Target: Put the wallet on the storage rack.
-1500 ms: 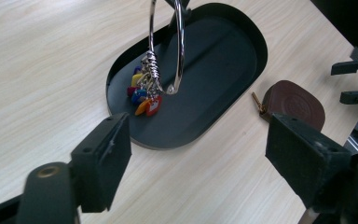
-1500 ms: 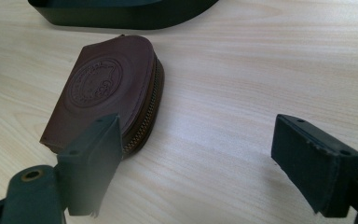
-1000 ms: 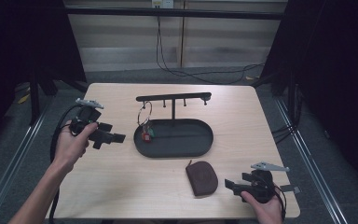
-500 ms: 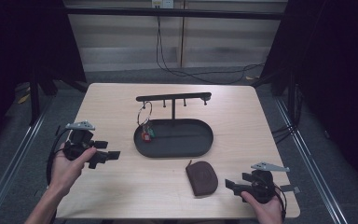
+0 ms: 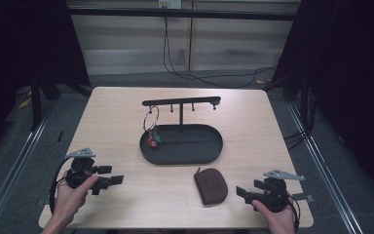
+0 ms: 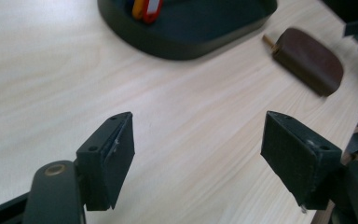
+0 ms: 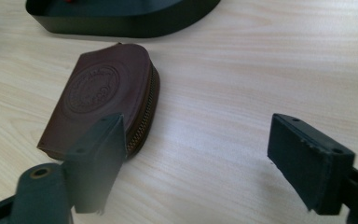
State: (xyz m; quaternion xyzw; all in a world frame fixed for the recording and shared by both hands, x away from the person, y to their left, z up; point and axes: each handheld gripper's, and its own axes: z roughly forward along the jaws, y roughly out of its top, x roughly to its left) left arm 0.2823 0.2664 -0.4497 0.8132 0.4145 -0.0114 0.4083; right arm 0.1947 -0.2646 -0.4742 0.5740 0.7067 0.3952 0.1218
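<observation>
Brown zip pouch (image 5: 211, 185) lies near the worktop's (image 5: 253, 126) front edge, just left of the right gripper (image 5: 246, 192), jaws spread, empty. Left gripper (image 5: 112, 181) gapes at front-left corner.

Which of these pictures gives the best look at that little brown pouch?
The right gripper view: the brown pouch lies close, showing its embossed round stamp and zipper edge. The high view shows it small, near the black tray. The left gripper view catches it far off and blurred.

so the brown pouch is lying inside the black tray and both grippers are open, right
Not quite. The brown pouch lies on the table, outside the black tray, as the high view shows. Both the left gripper and right gripper are open.
</observation>
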